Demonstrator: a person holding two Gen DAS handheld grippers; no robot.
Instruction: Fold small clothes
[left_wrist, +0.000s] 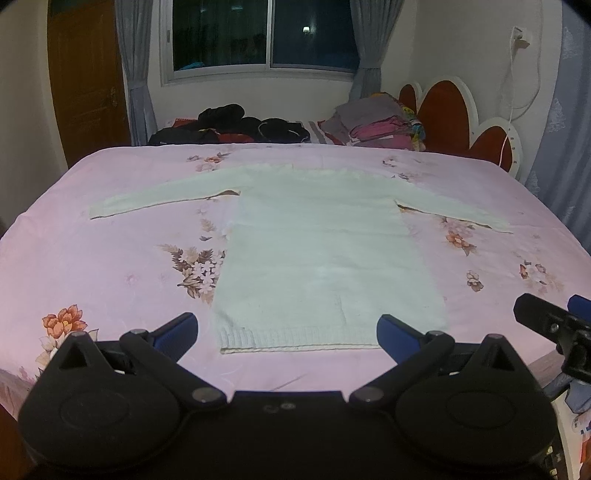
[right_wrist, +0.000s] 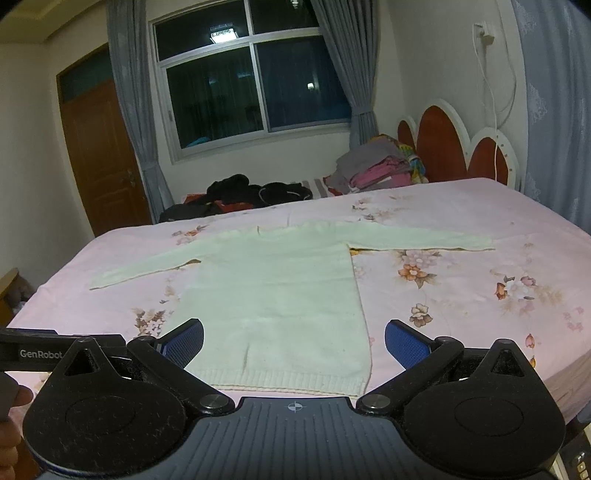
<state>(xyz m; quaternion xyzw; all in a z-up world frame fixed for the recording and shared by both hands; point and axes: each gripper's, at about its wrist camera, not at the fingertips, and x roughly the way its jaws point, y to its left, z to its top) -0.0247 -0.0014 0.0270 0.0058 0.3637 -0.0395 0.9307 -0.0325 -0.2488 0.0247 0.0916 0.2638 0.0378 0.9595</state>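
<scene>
On the near half of the bed (left_wrist: 110, 236), over its pink flower-printed sheet, a pale cream knitted long-sleeved sweater (left_wrist: 317, 254) lies flat and face-up, ribbed hem toward the cameras, one sleeve stretched left and the other right. The left tool (left_wrist: 288, 332) hovers just short of the hem with its blue-padded fingers wide apart and holding nothing; the right tool (right_wrist: 293, 341) is likewise spread and empty, above the hem's right corner. The knit looks soft, light and limp (likely to sag and stretch if lifted by one point), so a cuff or a shoulder seam would probably give the cleanest hold for folding a sleeve inward. At the far edge sit a heap of dark clothes (left_wrist: 236, 125) and a stack of folded grey and pink garments (left_wrist: 376, 125), both well apart from the sweater; nothing blocks either sleeve.
</scene>
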